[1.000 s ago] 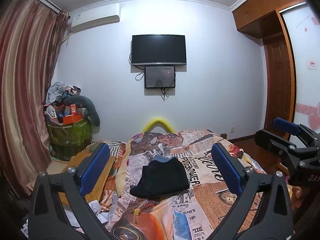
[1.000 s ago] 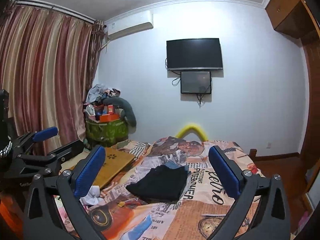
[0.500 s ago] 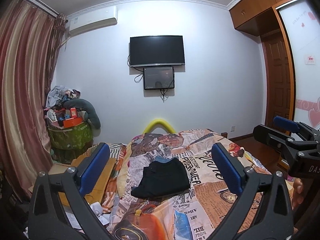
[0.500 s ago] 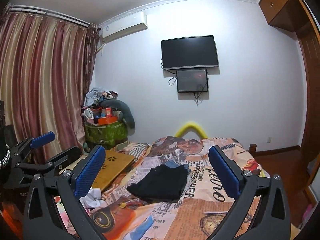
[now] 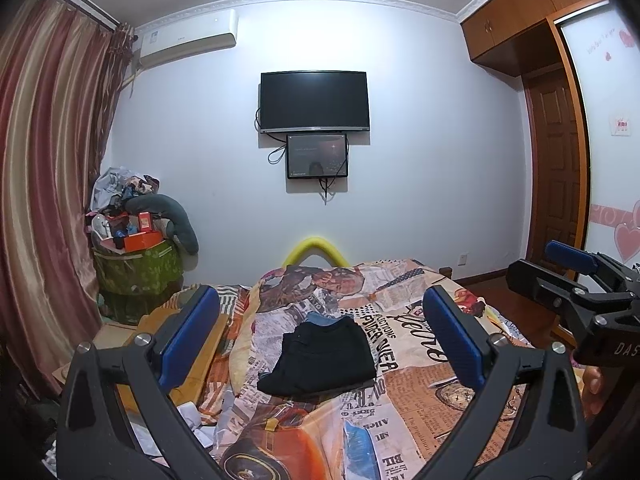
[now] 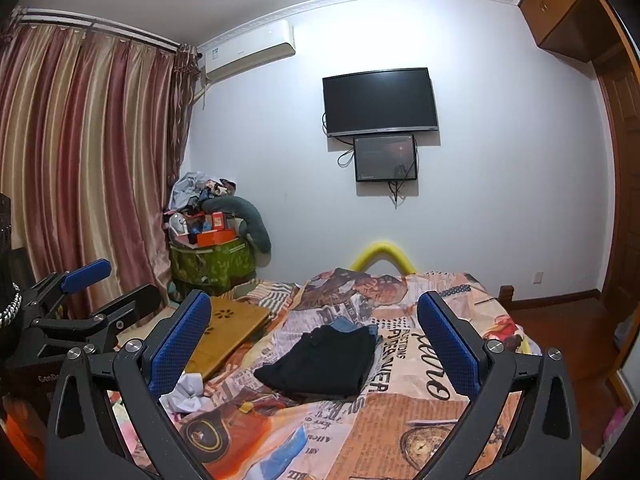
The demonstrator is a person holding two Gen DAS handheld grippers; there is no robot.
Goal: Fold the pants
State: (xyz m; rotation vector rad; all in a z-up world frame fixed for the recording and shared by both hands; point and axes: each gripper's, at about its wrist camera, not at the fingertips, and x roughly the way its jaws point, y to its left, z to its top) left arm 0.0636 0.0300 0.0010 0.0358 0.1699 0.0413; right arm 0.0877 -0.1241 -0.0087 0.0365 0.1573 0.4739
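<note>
Black pants lie folded in a compact stack on the newspaper-print bedspread, with a bit of blue garment showing under their far edge. They also show in the right wrist view. My left gripper is open and empty, held well back from the pants and above the bed's near end. My right gripper is open and empty too, also held back. Each gripper appears at the other view's edge: the right one and the left one.
A wooden lap tray and crumpled white cloth lie at the bed's left side. A green hamper piled with clutter stands by the curtain. A yellow foam arch rises at the bed's far end. A wooden door is at right.
Both grippers have lifted and tilted slightly, so the room sits lower in view. The pants have not moved. Both grippers stay open.
</note>
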